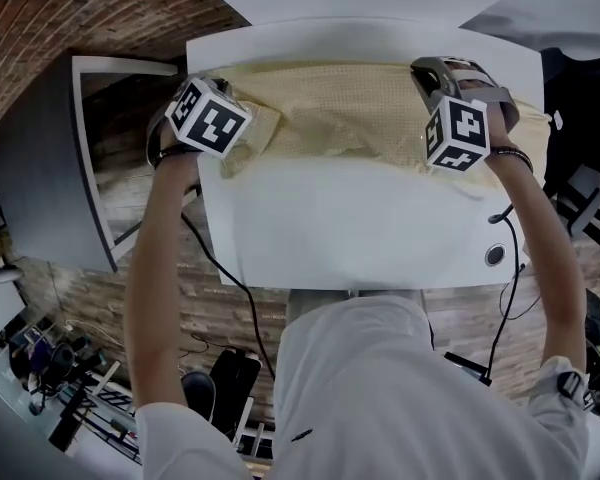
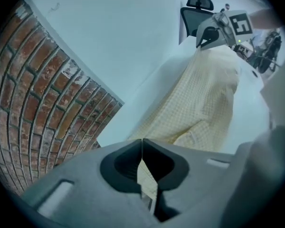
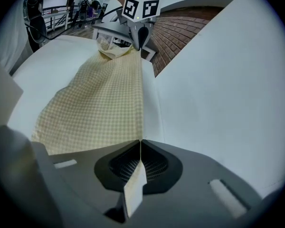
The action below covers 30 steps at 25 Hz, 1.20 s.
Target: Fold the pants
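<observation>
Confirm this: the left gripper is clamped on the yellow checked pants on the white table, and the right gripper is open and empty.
Wrong about the right gripper: the right gripper view shows it shut on the pants too. The left gripper is clamped on the pants on the white table, as stated.

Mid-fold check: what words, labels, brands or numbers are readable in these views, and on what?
No readable text in any view.
left marker cube: black-and-white square pattern, no letters or digits.
right marker cube: the same.
pants: checked yellow cloth, no tag showing.
floor clutter: too small to read.
</observation>
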Motion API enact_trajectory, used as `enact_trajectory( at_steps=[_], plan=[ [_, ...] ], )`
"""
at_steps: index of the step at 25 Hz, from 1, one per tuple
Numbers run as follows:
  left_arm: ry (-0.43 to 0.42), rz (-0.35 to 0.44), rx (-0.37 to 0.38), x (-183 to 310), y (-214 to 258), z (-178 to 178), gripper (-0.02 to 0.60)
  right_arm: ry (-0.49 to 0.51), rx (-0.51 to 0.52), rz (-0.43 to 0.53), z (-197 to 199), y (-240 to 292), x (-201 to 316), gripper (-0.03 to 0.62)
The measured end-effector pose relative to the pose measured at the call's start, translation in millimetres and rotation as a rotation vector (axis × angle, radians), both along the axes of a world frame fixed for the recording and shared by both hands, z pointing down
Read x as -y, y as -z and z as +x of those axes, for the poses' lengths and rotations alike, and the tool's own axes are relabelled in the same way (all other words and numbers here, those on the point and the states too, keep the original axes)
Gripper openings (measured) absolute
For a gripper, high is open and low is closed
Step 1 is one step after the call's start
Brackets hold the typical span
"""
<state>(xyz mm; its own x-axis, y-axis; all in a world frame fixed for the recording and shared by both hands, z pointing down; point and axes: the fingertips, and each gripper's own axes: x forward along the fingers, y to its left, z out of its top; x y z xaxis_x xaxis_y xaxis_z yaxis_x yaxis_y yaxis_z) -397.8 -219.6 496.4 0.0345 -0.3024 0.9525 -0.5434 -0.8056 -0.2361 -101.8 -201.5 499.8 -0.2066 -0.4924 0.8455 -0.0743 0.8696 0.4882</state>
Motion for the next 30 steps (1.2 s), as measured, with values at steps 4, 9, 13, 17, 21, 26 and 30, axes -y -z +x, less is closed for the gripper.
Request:
enact_trajectory(
  at_steps=[4,9,13,17,21,26,30],
  plan=[
    [0.021,-0.042,-0.001,10,-22,2,0.026,-0.017,-0.007,-0.029,0,-24,4,0.014],
    [0.109,-0.041,0.022,16,-33,-14,0.106,-0.032,-0.018,-0.037,3,-43,6,0.017],
    [0.142,-0.01,-0.016,25,-34,-13,0.187,-0.096,-0.026,-0.028,9,-51,13,0.08],
    [0.266,-0.038,-0.071,23,-28,-32,0.236,-0.128,-0.042,-0.033,13,-53,18,0.08],
    [0.305,-0.017,-0.177,22,-15,-33,0.261,-0.138,-0.05,-0.051,12,-54,18,0.065],
    [0.34,-0.017,-0.237,14,-9,-37,0.267,-0.202,-0.029,-0.08,13,-53,22,0.092],
    [0.379,-0.055,-0.332,10,-6,-35,0.267,-0.231,-0.035,-0.083,14,-52,23,0.097]
  ],
)
